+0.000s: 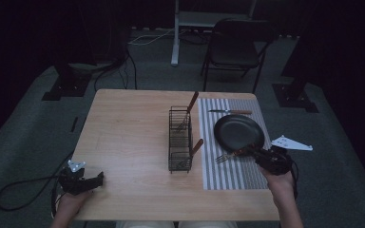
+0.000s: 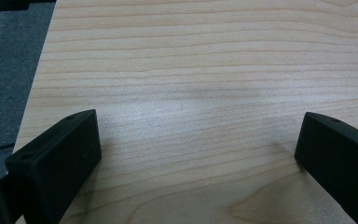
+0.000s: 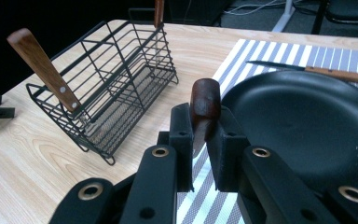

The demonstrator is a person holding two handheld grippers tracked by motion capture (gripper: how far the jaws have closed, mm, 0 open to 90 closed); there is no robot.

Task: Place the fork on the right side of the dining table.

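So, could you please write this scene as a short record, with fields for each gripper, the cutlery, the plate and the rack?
left gripper: open, over bare table, holding nothing
right gripper: shut on fork
fork: wooden handle clamped, tines over striped mat
plate: black, empty, on the mat
knife: on the mat, beyond the plate
rack: black wire, holds two wooden-handled utensils

Table: pale wooden tabletop (image 2: 191, 70), smooth, matt, fine grain.
Rack: black wire-metal caddy (image 3: 116, 93), mesh floor.
Plate: round black plate (image 3: 307, 126), smooth, faint sheen.
Mat: grey-and-white striped cloth placemat (image 1: 240, 173).
Handle: brown wooden fork handle (image 3: 205, 100), polished.
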